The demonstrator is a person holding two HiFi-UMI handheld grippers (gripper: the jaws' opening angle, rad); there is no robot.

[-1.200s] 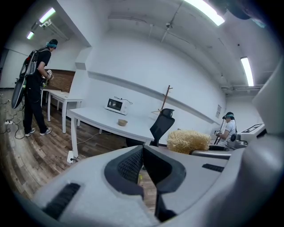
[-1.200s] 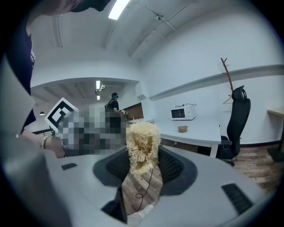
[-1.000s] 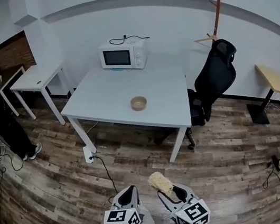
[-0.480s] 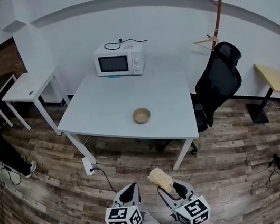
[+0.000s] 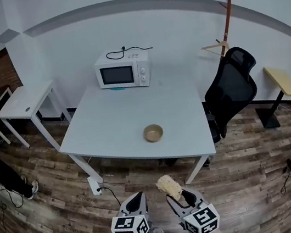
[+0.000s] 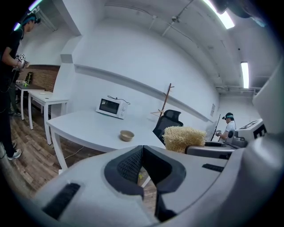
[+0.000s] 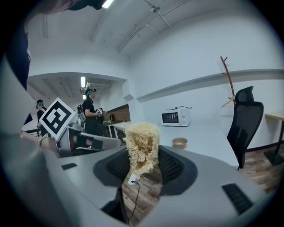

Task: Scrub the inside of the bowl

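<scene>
A small tan bowl (image 5: 153, 133) stands upright near the front edge of the white table (image 5: 113, 125); it also shows as the bowl (image 6: 127, 135) and the bowl (image 7: 179, 142) in the gripper views. My right gripper (image 5: 175, 193) is shut on a pale yellow loofah scrubber (image 5: 168, 186), which sticks up between the jaws as the scrubber (image 7: 142, 147). My left gripper (image 5: 136, 200) is shut with nothing in it, its jaws touching (image 6: 142, 165). Both grippers hang low over the floor, well short of the table.
A white microwave (image 5: 123, 70) sits at the table's far end. A black office chair (image 5: 230, 86) stands at the table's right, a coat stand (image 5: 226, 15) behind it. A smaller white table (image 5: 20, 103) is at the left. A power strip and cable (image 5: 96, 185) lie on the wooden floor.
The table and bowl have come closer and shifted down in the head view as I walk toward them. The grippers keep their places and grip.
</scene>
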